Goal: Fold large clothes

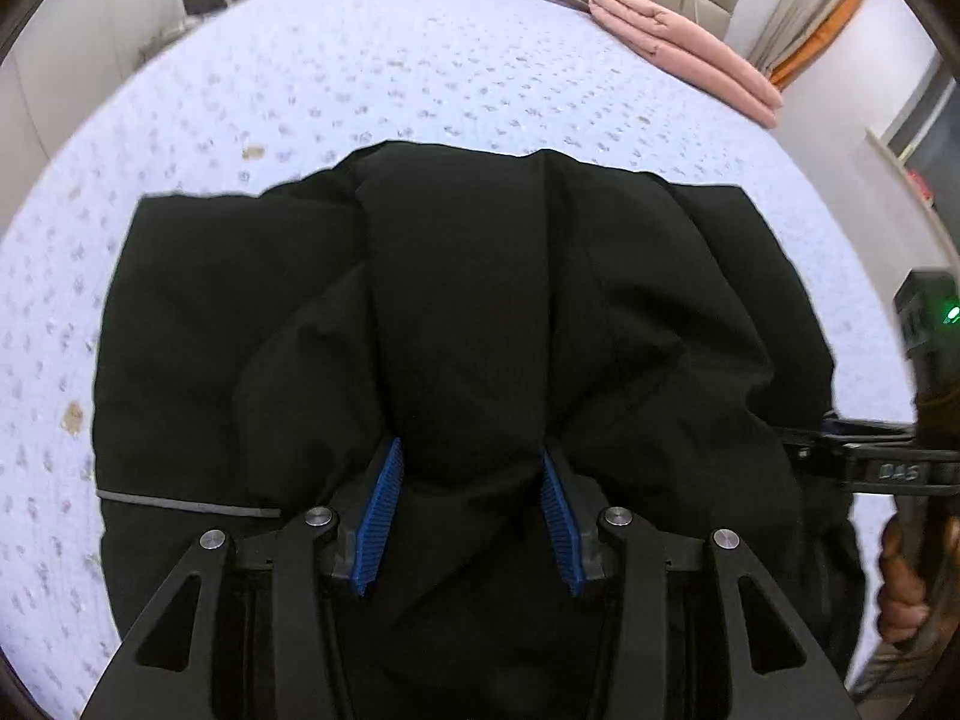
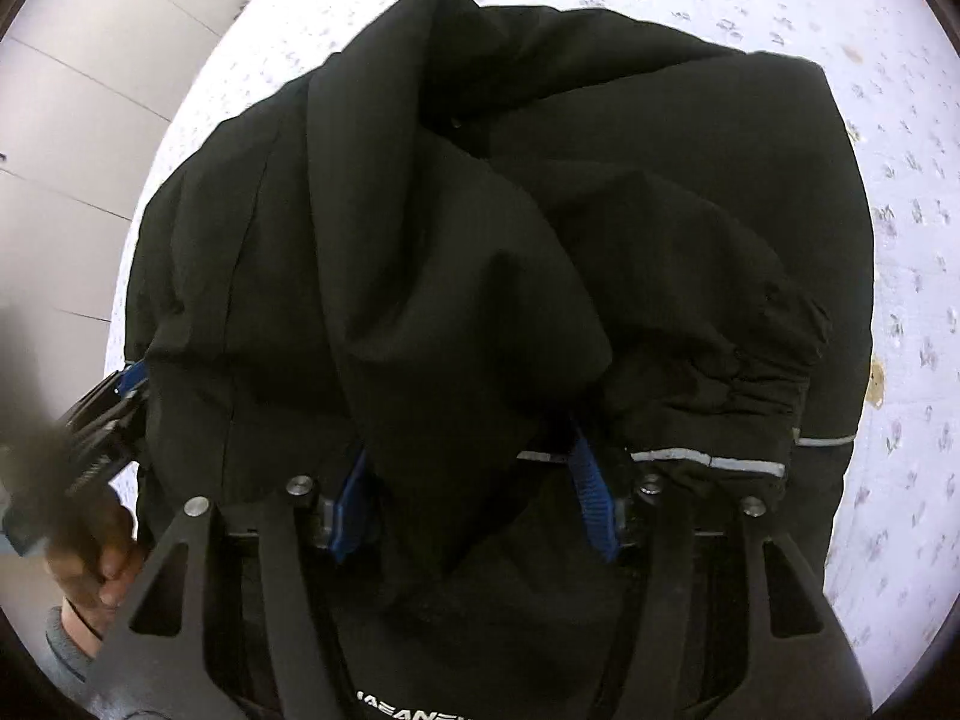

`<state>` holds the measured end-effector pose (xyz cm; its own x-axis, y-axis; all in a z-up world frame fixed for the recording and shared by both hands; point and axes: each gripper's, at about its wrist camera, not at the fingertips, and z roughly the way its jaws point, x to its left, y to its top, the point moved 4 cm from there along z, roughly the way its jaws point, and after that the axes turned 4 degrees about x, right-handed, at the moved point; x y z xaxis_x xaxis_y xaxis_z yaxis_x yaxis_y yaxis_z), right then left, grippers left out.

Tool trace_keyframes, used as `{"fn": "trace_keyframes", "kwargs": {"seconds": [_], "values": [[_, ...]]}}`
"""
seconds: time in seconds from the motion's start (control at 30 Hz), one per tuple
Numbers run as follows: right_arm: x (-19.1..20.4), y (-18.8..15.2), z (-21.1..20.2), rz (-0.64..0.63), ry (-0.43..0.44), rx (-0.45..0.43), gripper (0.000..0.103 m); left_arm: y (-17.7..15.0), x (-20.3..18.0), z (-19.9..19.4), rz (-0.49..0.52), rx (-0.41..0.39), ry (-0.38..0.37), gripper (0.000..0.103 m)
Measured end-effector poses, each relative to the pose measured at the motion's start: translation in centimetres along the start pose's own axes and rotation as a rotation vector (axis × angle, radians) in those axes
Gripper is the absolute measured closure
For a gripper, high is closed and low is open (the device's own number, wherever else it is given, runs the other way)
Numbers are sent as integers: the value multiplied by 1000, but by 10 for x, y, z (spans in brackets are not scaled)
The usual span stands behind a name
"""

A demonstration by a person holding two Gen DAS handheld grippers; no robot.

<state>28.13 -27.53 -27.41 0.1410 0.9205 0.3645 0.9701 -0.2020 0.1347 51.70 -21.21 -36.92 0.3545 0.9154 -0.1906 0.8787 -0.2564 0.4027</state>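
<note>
A: Black jacket (image 1: 456,300): one item. It is lying bunched on the bed (image 1: 300,90), near the close edge, and it is filling the middle of both wrist views.

B: Gripper count?

A: Two. The left gripper (image 1: 471,516) is standing over the jacket with a thick ridge of fabric running up between its two blue pads (image 1: 379,516). The pads are lying against both flanks of that ridge, so the jaws are holding the jacket at a medium width. The right gripper (image 2: 474,504) is doing the same on its side: a fold of black cloth is bulging between its blue pads (image 2: 591,498), and the jaws are clamping it at about half width.

B: Hands?

A: Two in total, one per view. The right hand (image 1: 906,576) is showing at the right edge of the left wrist view, wrapped around its gripper handle. The left hand (image 2: 96,570) is showing at the lower left of the right wrist view, with a grey sleeve cuff (image 2: 63,648) below it.

B: Other items?

A: One pink folded cloth (image 1: 684,54) is lying at the far corner of the bed, well apart from the jacket. Grey reflective strips (image 2: 708,461) are showing on the jacket: one in the left wrist view, several segments in the right. White cabinet doors (image 2: 72,120) are standing beside the bed.

B: Containers?

A: The cabinet doors are staying shut in view; contents cannot be told.
</note>
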Motion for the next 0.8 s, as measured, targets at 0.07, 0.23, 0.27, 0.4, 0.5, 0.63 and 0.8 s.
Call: {"fn": "trace_keyframes", "kwargs": {"seconds": [0.07, 0.23, 0.27, 0.4, 0.5, 0.63, 0.8], "values": [[4, -2, -2, -16, -18, -15, 47, -1, -4, -1, -2, -12, 21, 56], [25, -29, -20, -38, -11, -66, 45, -9, 13, -42, -12, -37, -2, 56], [23, -37, -23, -34, -1, -77, 44, -13, 15, -53, -11, -46, -6, 56], [30, -76, -51, -21, 39, -140, 44, -40, 26, -95, -12, -64, -38, 56], [34, -112, -64, 20, 49, -158, 43, -67, 35, -114, 4, -51, -25, 56], [32, -164, -67, 76, -28, -153, 40, -109, 62, -127, 14, 0, -7, 56], [27, -229, -75, 140, -76, -124, 40, -152, 94, -154, 16, 9, -4, 56]]}}
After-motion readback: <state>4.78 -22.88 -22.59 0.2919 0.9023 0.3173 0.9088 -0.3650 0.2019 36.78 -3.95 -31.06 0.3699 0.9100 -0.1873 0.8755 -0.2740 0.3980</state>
